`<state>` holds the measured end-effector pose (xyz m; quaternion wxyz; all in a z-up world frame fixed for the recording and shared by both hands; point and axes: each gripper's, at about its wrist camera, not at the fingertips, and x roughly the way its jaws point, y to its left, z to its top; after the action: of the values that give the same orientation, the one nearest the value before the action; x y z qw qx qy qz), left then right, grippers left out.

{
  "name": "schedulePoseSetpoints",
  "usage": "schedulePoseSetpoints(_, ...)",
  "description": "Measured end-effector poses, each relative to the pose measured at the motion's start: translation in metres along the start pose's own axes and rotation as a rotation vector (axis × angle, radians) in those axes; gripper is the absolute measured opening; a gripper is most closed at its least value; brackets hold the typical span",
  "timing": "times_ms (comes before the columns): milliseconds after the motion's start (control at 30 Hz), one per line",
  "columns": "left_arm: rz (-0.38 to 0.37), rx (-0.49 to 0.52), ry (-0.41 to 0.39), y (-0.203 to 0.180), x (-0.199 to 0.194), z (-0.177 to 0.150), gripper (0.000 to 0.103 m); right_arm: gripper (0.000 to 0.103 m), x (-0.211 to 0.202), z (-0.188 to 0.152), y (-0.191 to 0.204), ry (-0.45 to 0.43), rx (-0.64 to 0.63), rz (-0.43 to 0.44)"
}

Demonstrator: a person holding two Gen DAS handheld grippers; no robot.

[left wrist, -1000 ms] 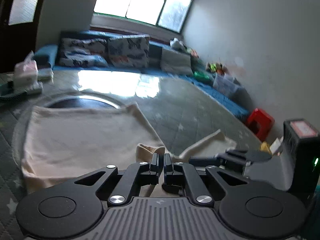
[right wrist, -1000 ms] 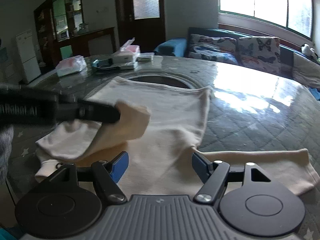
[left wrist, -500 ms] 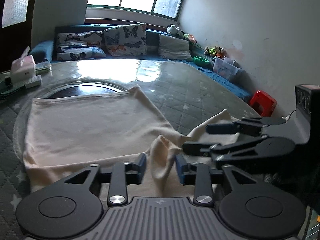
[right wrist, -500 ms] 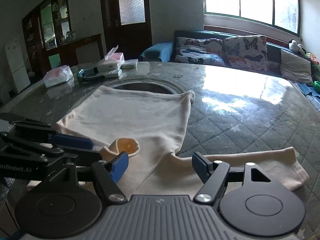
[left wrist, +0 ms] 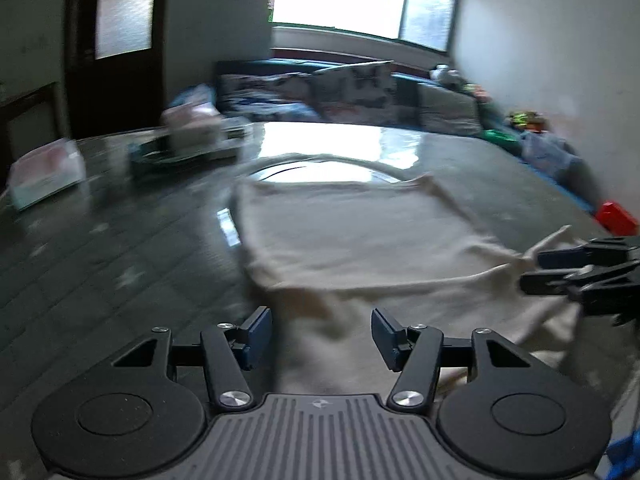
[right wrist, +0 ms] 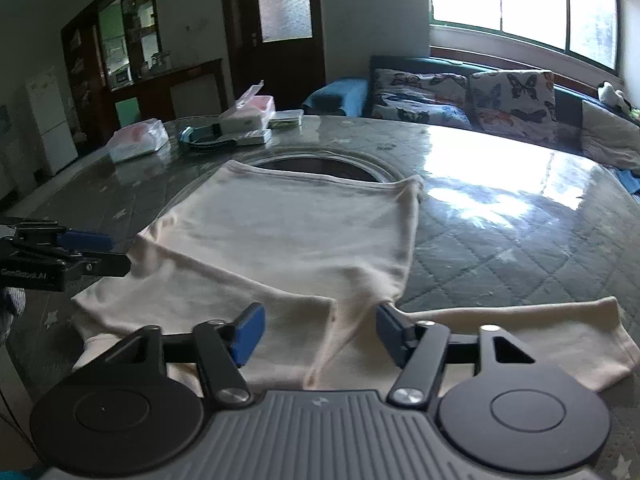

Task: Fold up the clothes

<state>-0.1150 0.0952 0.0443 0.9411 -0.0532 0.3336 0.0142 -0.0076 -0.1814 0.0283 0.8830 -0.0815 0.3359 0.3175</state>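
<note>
A cream long-sleeved top (right wrist: 288, 240) lies flat on the quilted grey table (right wrist: 500, 240). One sleeve lies folded across the body near the table's front, and the other sleeve (right wrist: 532, 340) stretches out to the right. My right gripper (right wrist: 318, 332) stands open just above the near part of the top, nothing between its blue pads. My left gripper (left wrist: 320, 330) is open over the top's (left wrist: 360, 232) near left edge; the left wrist view is blurred. Each gripper shows at the side of the other's view: the left gripper (right wrist: 84, 252), the right gripper (left wrist: 560, 268).
Tissue packs (right wrist: 138, 138), a plastic box (right wrist: 248, 114) and small items stand at the table's far left. A round glass inset (right wrist: 320, 164) lies under the top's far hem. A sofa with butterfly cushions (right wrist: 480, 96) runs behind the table. A red stool (left wrist: 616, 216) sits by the right wall.
My left gripper has let go of the sleeve, opened wide and swung left. The sleeve now lies flat across the top. My right gripper stayed open.
</note>
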Motion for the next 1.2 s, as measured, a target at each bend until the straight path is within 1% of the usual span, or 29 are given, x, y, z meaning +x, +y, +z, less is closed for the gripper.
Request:
schedulePoseSetpoints(133,0.071,0.024,0.005,0.009,0.004,-0.010,0.056,0.056,0.004,0.003,0.011,-0.003,-0.017,0.030)
schedulePoseSetpoints(167,0.087,0.029,0.008,0.010,0.006,-0.012,0.053,0.056,0.006,0.004,0.015,-0.004,-0.028,0.036)
schedulePoseSetpoints(233,0.108,0.025,0.013,0.015,0.008,-0.014,0.045,0.056,0.008,0.005,0.020,-0.002,-0.040,0.045)
schedulePoseSetpoints(267,0.117,0.021,0.015,0.018,0.009,-0.014,0.043,0.055,0.010,0.005,0.023,0.001,-0.048,0.050)
schedulePoseSetpoints(333,0.157,0.028,0.015,0.022,0.010,-0.014,0.034,0.055,0.013,0.005,0.027,0.008,-0.059,0.056)
schedulePoseSetpoints(467,0.178,0.025,0.004,0.028,0.005,-0.010,0.034,0.055,0.020,0.002,0.030,0.035,-0.069,0.060)
schedulePoseSetpoints(500,0.172,0.026,-0.006,0.027,0.003,-0.008,0.034,0.055,0.019,0.002,0.030,0.033,-0.070,0.062)
schedulePoseSetpoints(567,0.123,0.034,-0.040,0.023,-0.004,-0.002,0.033,0.055,0.017,0.004,0.030,0.026,-0.068,0.067)
schedulePoseSetpoints(633,0.054,0.043,-0.052,0.014,-0.004,0.003,0.039,0.055,0.017,0.005,0.030,0.024,-0.067,0.070)
schedulePoseSetpoints(667,0.037,0.050,-0.054,0.011,-0.003,0.005,0.039,0.055,0.017,0.006,0.031,0.026,-0.069,0.071)
schedulePoseSetpoints(900,0.045,0.111,-0.037,-0.005,0.019,0.006,0.037,0.056,0.020,0.001,0.043,0.050,-0.101,0.113)
schedulePoseSetpoints(933,0.046,0.120,-0.034,-0.007,0.023,0.006,0.028,0.056,0.019,0.000,0.045,0.051,-0.106,0.115)
schedulePoseSetpoints(1000,0.049,0.133,-0.032,-0.011,0.028,0.006,0.012,0.056,0.018,-0.002,0.046,0.055,-0.112,0.120)
schedulePoseSetpoints(1033,0.051,0.133,-0.035,-0.010,0.029,0.005,0.008,0.056,0.018,-0.002,0.047,0.057,-0.113,0.123)
schedulePoseSetpoints(1133,0.063,0.122,-0.049,-0.005,0.030,0.004,0.002,0.056,0.016,-0.005,0.050,0.063,-0.119,0.130)
schedulePoseSetpoints(1200,0.056,0.077,-0.059,0.003,0.025,0.005,0.002,0.056,0.013,-0.007,0.052,0.063,-0.132,0.135)
